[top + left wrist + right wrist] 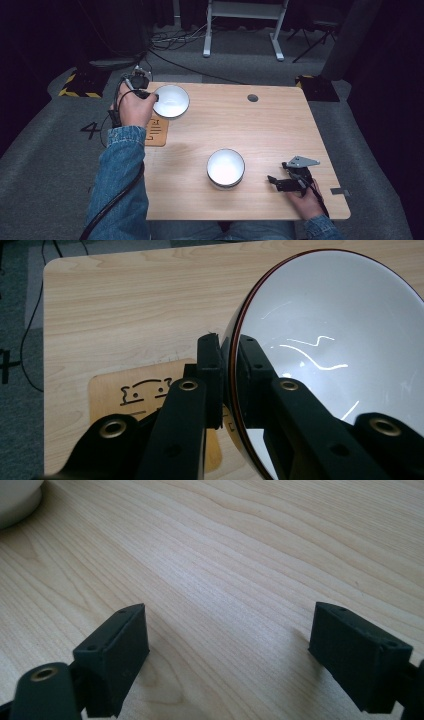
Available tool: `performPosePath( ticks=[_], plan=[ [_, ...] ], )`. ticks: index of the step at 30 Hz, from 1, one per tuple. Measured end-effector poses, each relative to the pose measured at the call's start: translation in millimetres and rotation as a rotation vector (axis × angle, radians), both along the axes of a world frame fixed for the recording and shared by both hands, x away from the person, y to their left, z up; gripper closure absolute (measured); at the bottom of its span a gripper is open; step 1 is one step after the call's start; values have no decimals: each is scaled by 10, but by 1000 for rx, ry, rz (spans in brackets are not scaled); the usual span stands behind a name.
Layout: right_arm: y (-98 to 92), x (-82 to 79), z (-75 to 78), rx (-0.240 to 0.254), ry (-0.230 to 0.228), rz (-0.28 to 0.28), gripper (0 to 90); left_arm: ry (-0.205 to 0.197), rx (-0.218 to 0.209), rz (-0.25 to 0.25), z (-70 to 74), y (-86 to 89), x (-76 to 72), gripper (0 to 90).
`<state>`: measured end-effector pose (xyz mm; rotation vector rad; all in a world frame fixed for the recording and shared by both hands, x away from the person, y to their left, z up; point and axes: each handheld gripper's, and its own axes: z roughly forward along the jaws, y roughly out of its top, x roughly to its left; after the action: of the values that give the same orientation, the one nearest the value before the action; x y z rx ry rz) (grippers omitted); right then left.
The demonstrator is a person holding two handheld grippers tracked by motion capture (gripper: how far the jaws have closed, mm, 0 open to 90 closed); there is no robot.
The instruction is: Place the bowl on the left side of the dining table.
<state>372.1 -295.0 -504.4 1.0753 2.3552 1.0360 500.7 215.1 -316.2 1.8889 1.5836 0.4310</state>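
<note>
**Two white bowls on pale wooden counter**

Left tool (pixel 150 95) clamped on rim of far white round bowl (pixel 171 101), beside brown cork coaster (pixel 157 132). Second white bowl (pixel 226 168) near front edge. Right tool (pixel 274 182) resting on counter (pixel 260 130), spread apart.

The left hand (pixel 131 107) hides its hand-held gripper (pixel 150 96) (jaws mostly); bowl (pixel 330 355) cropped.

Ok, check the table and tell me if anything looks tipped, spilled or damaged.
One bowl is tipped: the left gripper pinches its rim, and in the left gripper view it hangs steeply tilted beside the wooden coaster. The other bowl sits upright. The right gripper is open on bare table. No spill or damage shows.
</note>
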Motion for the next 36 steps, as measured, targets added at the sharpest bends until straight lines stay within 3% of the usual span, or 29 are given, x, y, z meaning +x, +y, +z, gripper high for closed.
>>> performPosePath(
  ticks=[10, 26, 36],
  plan=[
    [0, 0, 0, 0, 0, 0, 158, 16, -37, 59, -45, 173, 75, 824],
    [6, 0, -1, 9, -2, -4, 158, 75, -88, 147, -141, 547, 196, 825],
    [7, 0, -1, 9, -1, -4, 158, 129, -131, 189, -372, 644, 299, 824]
  ],
)
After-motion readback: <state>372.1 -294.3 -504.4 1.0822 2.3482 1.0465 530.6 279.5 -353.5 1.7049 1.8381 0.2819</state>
